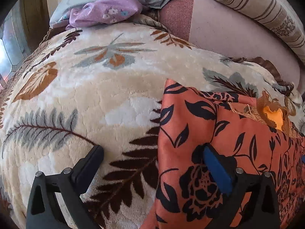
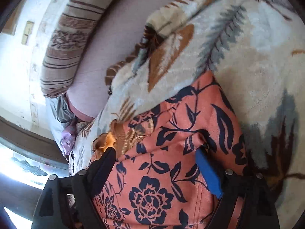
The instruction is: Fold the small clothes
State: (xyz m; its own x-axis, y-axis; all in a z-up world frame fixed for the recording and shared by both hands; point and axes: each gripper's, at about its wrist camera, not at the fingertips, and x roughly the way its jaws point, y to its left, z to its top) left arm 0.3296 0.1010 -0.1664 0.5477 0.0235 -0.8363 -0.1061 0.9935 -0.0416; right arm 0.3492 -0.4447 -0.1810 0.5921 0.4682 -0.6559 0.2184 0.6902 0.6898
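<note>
Left hand-held gripper (image 1: 152,152) sits at the bottom of its frame with the fingers spread wide and nothing pinched. One finger is over the fluffy leaf-print blanket (image 1: 95,87), and the blue-padded one is over the orange garment with the black floral print (image 1: 219,133). That garment fills the lower right of the left view, lying on the blanket with its left edge running between the two fingers. A bit of gold lacy trim (image 1: 266,112) shows near its upper right.

Right hand-held gripper (image 2: 156,154) is spread too, both fingers straddling the same orange garment (image 2: 171,143), which covers the bottom middle of that frame. Can't tell if the fingertips actually touch the cloth.

Further out, a lilac flowered cloth (image 1: 106,11) sits at upper left in the left view, and a striped pillow (image 1: 266,9) at upper right.
</note>
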